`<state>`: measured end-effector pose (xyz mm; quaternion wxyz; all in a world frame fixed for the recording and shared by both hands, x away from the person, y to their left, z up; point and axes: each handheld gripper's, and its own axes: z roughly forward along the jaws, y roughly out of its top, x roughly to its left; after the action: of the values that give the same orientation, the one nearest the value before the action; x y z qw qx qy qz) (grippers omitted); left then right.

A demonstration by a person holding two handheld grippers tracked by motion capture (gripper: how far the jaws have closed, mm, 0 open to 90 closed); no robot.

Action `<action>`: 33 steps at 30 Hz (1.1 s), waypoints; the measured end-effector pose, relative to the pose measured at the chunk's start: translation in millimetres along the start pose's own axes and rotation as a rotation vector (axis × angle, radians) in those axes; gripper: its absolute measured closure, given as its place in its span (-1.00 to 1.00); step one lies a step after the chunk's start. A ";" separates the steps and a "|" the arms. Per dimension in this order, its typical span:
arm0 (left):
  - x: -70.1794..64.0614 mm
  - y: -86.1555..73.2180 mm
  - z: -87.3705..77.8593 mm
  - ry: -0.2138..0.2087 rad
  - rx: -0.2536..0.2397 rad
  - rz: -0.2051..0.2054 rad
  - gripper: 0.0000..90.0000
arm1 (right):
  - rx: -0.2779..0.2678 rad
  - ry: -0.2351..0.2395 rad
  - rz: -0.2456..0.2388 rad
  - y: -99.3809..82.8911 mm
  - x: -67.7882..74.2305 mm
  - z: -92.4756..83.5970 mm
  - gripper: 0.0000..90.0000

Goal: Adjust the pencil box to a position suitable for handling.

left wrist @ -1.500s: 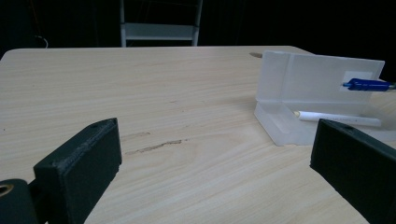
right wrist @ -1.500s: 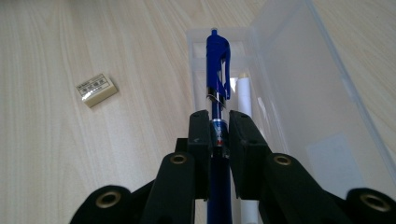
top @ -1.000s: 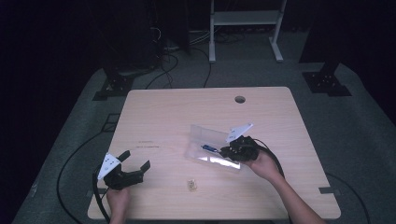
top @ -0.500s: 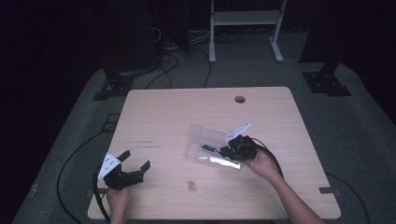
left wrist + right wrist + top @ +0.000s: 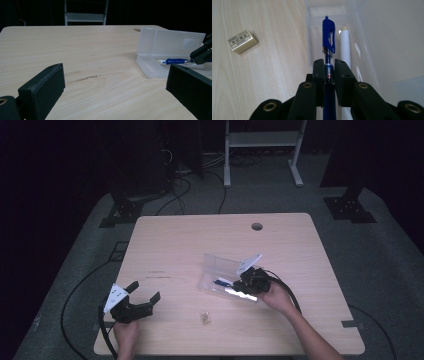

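1. The right gripper (image 5: 329, 66) is clenched on a blue pen (image 5: 328, 37), its two black jaws pressing the barrel from either side.
2. The pen lies lengthwise over the tray of an open clear plastic pencil case (image 5: 220, 272), clip end pointing away from the jaws; in the high view the pen (image 5: 221, 282) shows as a small blue mark inside the case.
3. A white stick-like item (image 5: 345, 48) lies in the tray just beside the pen, parallel to it.
4. The case sits right of centre on the wooden table (image 5: 190, 245), its lid (image 5: 172, 41) standing upright.
5. A small yellowish eraser (image 5: 242, 41) rests on the table left of the case, near the front edge (image 5: 205, 318).
6. The left gripper (image 5: 140, 298) rests at the near left corner, jaws released and wide apart with nothing between them, well apart from the case.
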<state>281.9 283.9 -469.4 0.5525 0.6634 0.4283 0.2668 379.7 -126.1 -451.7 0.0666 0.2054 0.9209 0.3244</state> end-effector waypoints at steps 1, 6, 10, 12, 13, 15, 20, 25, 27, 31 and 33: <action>0.0 0.0 -0.1 -0.001 0.000 0.001 -0.98 | -0.002 0.002 -0.004 -0.8 -0.6 1.2 0.76; 0.0 0.0 -0.2 -0.001 0.000 0.002 -0.98 | 0.004 0.009 0.002 -3.8 -1.7 4.9 0.76; 0.1 0.0 -0.3 0.000 0.000 0.001 -0.98 | 0.013 0.012 0.005 -5.9 -1.8 7.4 0.76; 0.1 0.0 -0.2 0.000 0.000 0.001 -0.98 | 0.013 0.015 0.012 -6.6 -2.2 8.3 0.75; 0.0 0.0 -0.2 -0.001 0.000 0.001 -0.98 | 0.016 0.015 0.018 -6.8 -2.2 8.8 0.76; 0.0 0.0 -0.2 -0.001 0.000 0.002 -0.98 | 0.021 0.017 0.025 -7.4 -2.5 9.9 0.75; 0.3 0.0 -0.5 0.000 -0.001 0.000 -0.98 | 0.027 0.022 0.033 -9.9 -4.2 14.1 0.75; 0.2 0.1 -0.6 -0.001 -0.002 0.001 -0.98 | 0.032 0.021 0.042 -12.6 -5.6 16.9 0.75; 0.3 0.1 -0.5 -0.001 -0.001 0.003 -0.98 | 0.034 0.023 0.044 -13.6 -6.1 18.0 0.75; 0.3 0.1 -0.5 -0.001 -0.001 0.003 -0.98 | 0.041 0.022 0.049 -14.8 -6.3 19.8 0.74; 0.3 0.1 -0.5 0.000 -0.001 0.003 -0.98 | 0.036 0.028 0.054 -15.5 -7.7 20.0 0.74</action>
<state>281.6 284.4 -469.2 0.5526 0.6637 0.4271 0.2678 386.6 -128.9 -477.1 0.0411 0.2269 0.9215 0.3124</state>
